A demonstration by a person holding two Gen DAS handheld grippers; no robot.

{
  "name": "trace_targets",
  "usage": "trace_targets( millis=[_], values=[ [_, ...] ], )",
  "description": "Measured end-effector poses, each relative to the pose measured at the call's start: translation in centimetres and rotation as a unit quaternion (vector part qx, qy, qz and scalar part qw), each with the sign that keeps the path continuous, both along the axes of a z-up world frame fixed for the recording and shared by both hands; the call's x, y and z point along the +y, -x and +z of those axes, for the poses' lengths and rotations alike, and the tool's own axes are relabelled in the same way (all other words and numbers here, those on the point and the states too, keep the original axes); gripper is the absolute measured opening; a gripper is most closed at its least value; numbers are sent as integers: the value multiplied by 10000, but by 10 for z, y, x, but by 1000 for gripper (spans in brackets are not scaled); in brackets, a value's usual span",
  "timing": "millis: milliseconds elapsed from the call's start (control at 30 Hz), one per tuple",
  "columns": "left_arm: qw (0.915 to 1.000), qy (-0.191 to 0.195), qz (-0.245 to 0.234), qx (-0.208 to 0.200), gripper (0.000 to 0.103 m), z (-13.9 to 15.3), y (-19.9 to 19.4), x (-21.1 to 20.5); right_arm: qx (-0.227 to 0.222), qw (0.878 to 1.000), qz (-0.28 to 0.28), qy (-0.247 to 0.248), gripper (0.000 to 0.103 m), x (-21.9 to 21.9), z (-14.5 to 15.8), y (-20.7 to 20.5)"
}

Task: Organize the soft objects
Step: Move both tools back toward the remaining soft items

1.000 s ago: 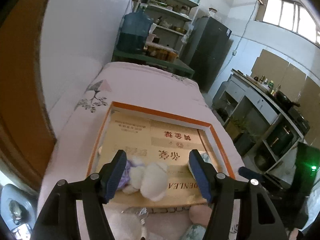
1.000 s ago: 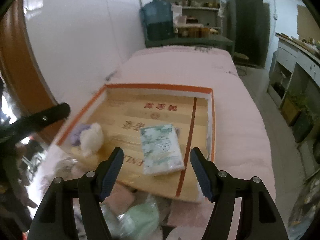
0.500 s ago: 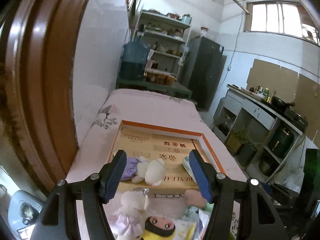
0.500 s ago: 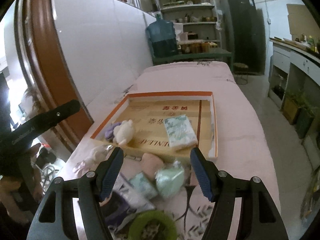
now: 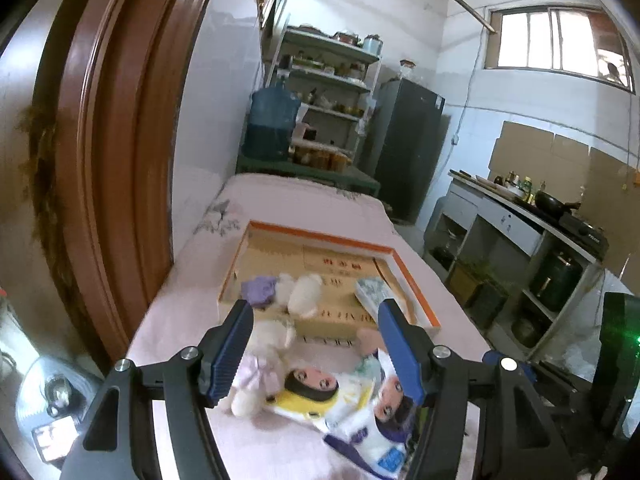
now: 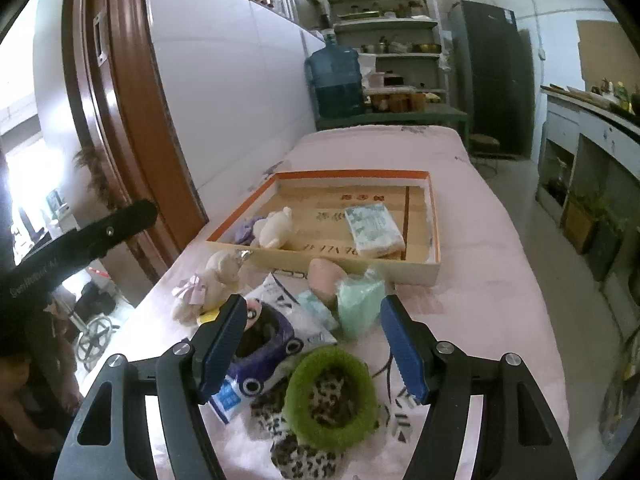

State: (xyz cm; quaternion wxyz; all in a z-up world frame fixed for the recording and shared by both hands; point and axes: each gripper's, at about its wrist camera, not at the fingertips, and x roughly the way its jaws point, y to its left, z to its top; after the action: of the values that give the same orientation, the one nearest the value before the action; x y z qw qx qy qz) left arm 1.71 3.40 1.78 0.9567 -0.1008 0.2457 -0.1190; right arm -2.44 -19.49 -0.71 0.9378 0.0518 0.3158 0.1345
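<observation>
Both tools are empty and spread wide, so this reads as the gap between placements: two items sit in the box, and the next pick is being chosen from the pile on the near end of the pink-covered table (image 6: pixel 472 216).

Nearest the right gripper (image 6: pixel 314 346), whose jaws stand wide apart with nothing between the pads, lies a green plush ring with a leopard-print centre (image 6: pixel 330 398). Just left of it is a purple toy car (image 6: pixel 262 350) resting on a white printed packet (image 6: pixel 280 300). A mint-green soft bag (image 6: pixel 360 306) and a pink plush piece (image 6: pixel 324 276) lie just beyond, close to the box wall.

The left gripper (image 5: pixel 316 346) is likewise fully spread and holds nothing. Below it are a doll-print packet with a yellow collar (image 5: pixel 320 394) and a cream plush in a lilac dress (image 5: pixel 256 368).

Farther on, the shallow cardboard box with orange rim (image 6: pixel 434 208) already holds a white plush with a purple one (image 6: pixel 268 228) at its left and a patterned tissue pack (image 6: pixel 372 230) at its right; the middle and back are free.

The next move likely calls for dropping over one item and closing on its bulk. The pile is crowded, so neighbours may be dragged, and the near box wall must be cleared on the way in.

Beyond stand a blue water jug (image 6: pixel 336 78), shelves (image 6: pixel 384 24) and a dark fridge (image 6: pixel 496 72).
</observation>
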Motion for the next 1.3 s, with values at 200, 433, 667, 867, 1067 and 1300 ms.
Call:
trace_targets(
  millis=[200,433,667,867,1067,1300],
  values=[
    [10000,19,-30,36,65,-10,12,2,92,9999,-50,90,71,-3,-7,11],
    [9992,161,-341,111,65,-20,20,4,203,9996,-116,164,71,-6,-17,21],
    [9975,103,-677,162,65,-26,25,-8,260,9994,-152,187,71,-9,-23,25],
    [9955,87,-911,245,65,-33,22,-21,327,9991,-213,162,71,-15,-27,27],
    [9936,63,-1094,281,65,-37,21,-31,456,9988,-145,114,71,-15,-35,27],
    [9918,68,-1191,447,65,-47,12,-37,658,9978,9,71,71,-7,-48,22]
  ],
)
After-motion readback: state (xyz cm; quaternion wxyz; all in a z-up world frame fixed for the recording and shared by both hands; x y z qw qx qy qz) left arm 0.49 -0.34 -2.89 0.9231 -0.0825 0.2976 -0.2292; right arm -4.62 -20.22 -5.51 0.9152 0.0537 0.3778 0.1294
